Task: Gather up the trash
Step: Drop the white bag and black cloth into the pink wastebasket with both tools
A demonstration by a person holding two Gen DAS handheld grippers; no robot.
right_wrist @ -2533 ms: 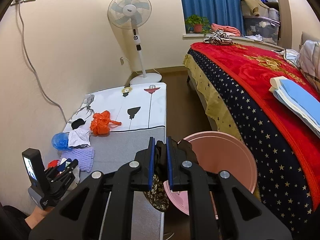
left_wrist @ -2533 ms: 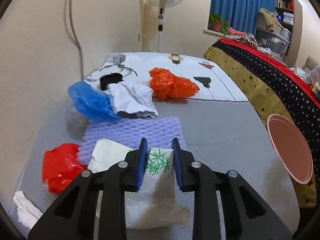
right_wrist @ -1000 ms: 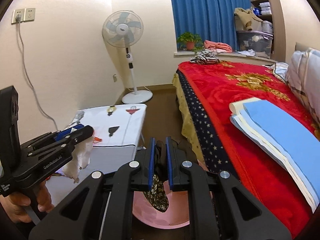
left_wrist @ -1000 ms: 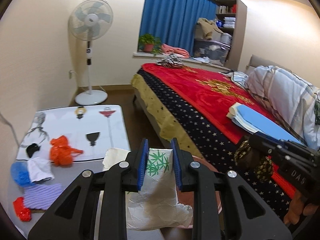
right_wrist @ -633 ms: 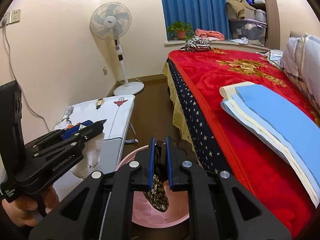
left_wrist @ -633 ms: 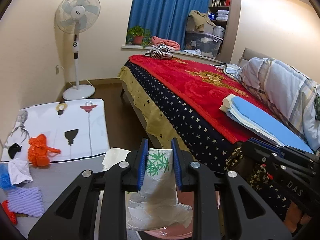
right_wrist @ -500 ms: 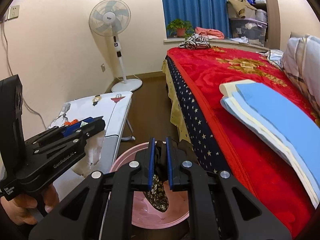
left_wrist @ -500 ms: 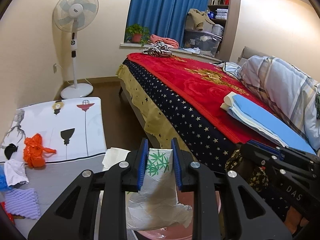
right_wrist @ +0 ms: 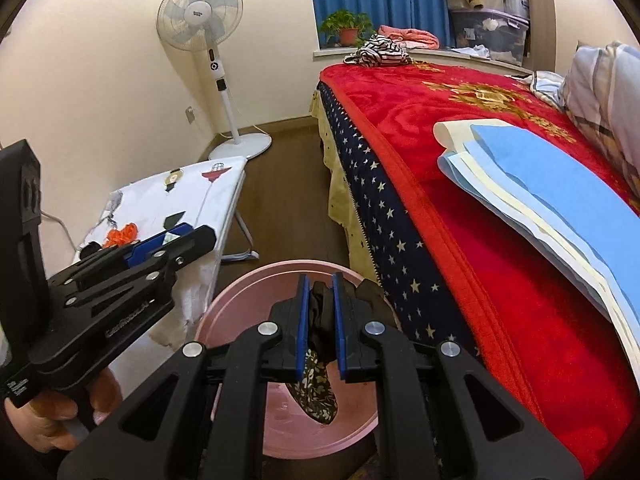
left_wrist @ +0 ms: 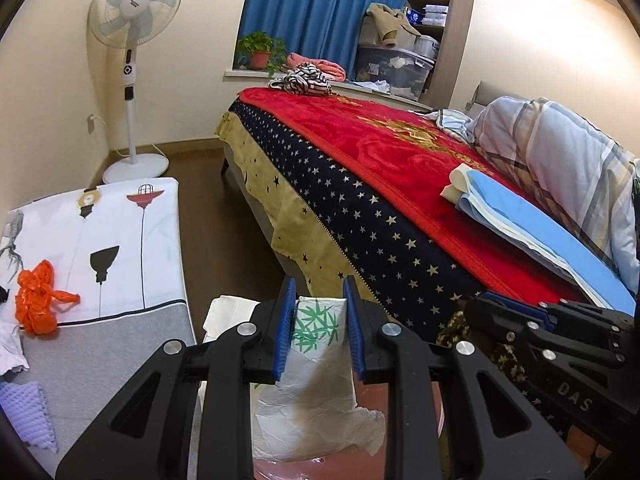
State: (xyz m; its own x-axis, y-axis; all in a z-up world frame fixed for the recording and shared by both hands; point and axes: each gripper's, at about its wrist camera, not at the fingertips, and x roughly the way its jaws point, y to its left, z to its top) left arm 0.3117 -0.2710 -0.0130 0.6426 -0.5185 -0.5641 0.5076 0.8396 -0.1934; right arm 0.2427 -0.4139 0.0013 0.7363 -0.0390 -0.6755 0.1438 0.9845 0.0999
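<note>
My left gripper [left_wrist: 319, 336] is shut on a crumpled white paper bag [left_wrist: 316, 396] with a green leaf print, held in the air over the pink bin's edge [left_wrist: 400, 392]. My right gripper [right_wrist: 320, 326] is shut on a dark patterned wrapper [right_wrist: 318, 388] that hangs over the open round pink bin [right_wrist: 248, 292] on the floor. The left gripper also shows in the right wrist view [right_wrist: 172, 240], left of the bin. The right gripper shows in the left wrist view [left_wrist: 476, 308], low right.
A low table [left_wrist: 104, 344] at left carries an orange bag [left_wrist: 38, 296], a purple foam sheet [left_wrist: 24, 408] and white paper [left_wrist: 8, 348]. A bed with a red blanket [left_wrist: 400, 152] fills the right. A standing fan [left_wrist: 134, 20] is by the far wall.
Both grippers have swung away from the table and over the pink bin, each still holding its piece. The bin now lies right under the right gripper.
</note>
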